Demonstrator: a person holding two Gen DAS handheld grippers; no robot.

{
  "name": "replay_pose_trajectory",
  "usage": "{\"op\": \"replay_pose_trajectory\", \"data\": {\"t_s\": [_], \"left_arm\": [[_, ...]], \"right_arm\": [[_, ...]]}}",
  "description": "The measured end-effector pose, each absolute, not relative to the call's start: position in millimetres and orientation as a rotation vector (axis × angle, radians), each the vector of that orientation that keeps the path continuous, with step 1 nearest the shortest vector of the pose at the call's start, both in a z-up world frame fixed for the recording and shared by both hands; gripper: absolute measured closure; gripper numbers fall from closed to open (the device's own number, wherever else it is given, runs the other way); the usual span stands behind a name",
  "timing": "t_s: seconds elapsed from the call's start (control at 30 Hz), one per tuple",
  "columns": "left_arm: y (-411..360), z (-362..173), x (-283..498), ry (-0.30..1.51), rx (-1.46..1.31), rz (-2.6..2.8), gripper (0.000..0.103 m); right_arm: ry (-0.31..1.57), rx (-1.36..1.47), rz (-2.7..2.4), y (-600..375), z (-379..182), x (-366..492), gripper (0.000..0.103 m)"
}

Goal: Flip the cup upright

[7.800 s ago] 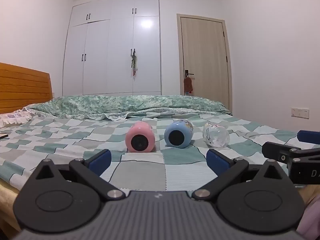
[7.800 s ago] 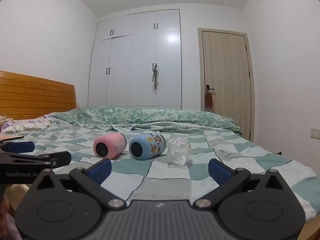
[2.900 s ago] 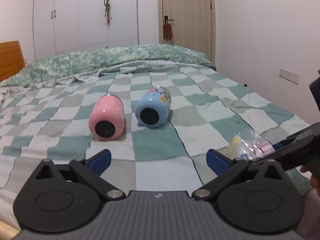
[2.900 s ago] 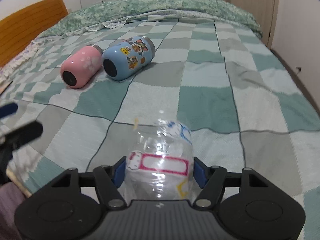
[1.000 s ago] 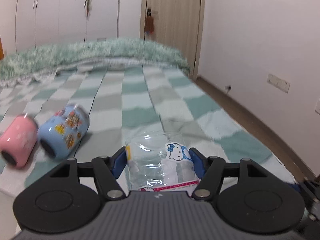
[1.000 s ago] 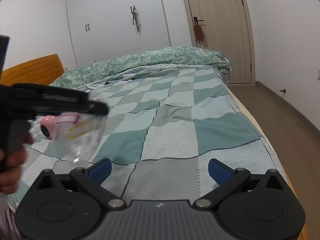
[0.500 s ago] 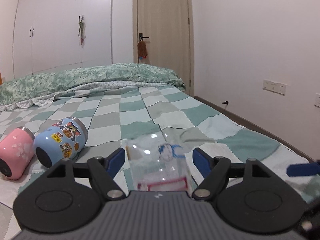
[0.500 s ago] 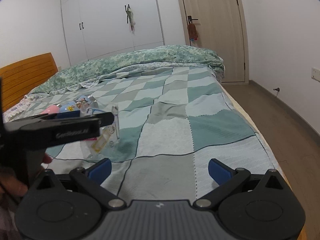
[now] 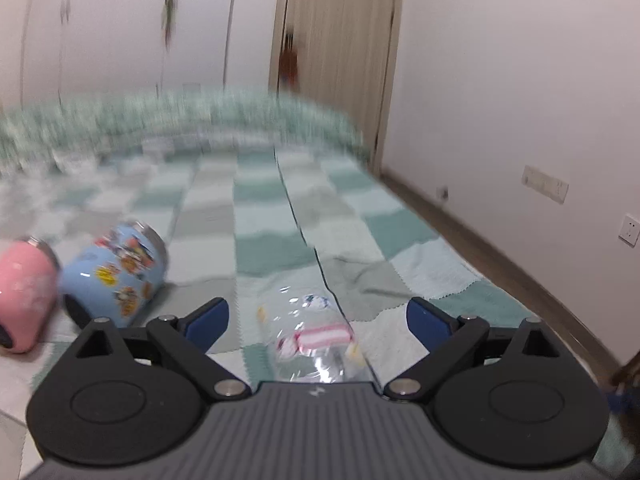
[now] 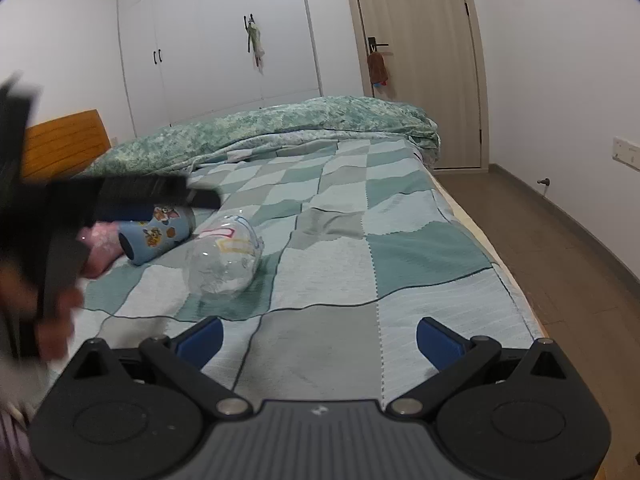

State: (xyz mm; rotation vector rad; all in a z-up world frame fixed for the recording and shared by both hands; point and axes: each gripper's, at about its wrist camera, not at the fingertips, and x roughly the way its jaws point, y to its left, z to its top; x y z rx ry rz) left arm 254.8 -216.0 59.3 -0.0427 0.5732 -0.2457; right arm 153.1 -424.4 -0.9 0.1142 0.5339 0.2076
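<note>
The clear plastic cup (image 10: 224, 258) with pink-and-white stickers lies on its side on the checked bedspread; in the left wrist view it (image 9: 312, 344) sits low between my fingers, untouched. My left gripper (image 9: 318, 316) is open above and around it, and shows blurred at the left of the right wrist view (image 10: 160, 200). My right gripper (image 10: 318, 340) is open and empty, nearer the bed's foot. A blue sticker cup (image 10: 156, 234) and a pink cup (image 9: 22, 292) lie on their sides to the left.
The green-and-white checked bed (image 10: 400, 248) has a rumpled duvet (image 10: 280, 124) at its far end. The bed's right edge drops to a wooden floor (image 10: 560, 240). A door (image 10: 416, 60) and white wardrobe (image 10: 220, 40) stand behind.
My left gripper has opened wide and let go of the clear cup, which now lies tipped on its side on the bed. The left view is blurred by motion.
</note>
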Motion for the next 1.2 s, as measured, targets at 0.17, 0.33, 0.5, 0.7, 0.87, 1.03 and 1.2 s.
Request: {"op": "replay_pose_trajectory", "data": {"t_s": [0.17, 0.33, 0.5, 0.7, 0.87, 1.03, 1.2], "left_arm": [[-232.8, 58.7, 331.8, 0.862, 0.014, -0.192, 0.006], [-226.3, 35.4, 360.9, 0.971, -0.034, -0.17, 0.04], [-207.6, 50.6, 298.4, 0.732, -0.057, -0.238, 0.04], [-212.9, 32.5, 207.6, 0.43, 0.03, -0.236, 0.04], [-231.2, 22.3, 162.1, 0.291, 0.129, -0.212, 0.039], [-230.2, 10.3, 124.4, 0.231, 0.17, -0.23, 0.039], [-221.6, 2.1, 93.9, 0.184, 0.186, -0.237, 0.038]], "right_arm": [[0.531, 0.094, 0.196, -425.8, 0.3, 172.4, 0.0], [0.536, 0.063, 0.184, -426.9, 2.2, 200.8, 0.0], [0.533, 0.056, 0.198, -424.9, 3.3, 203.6, 0.0], [0.535, 0.082, 0.21, -421.1, 4.4, 185.1, 0.0], [0.529, 0.091, 0.209, -422.3, 6.8, 161.0, 0.0], [0.521, 0.106, 0.193, -427.0, 5.1, 138.1, 0.0], [0.52, 0.11, 0.191, -425.6, 1.5, 115.7, 0.0]]}}
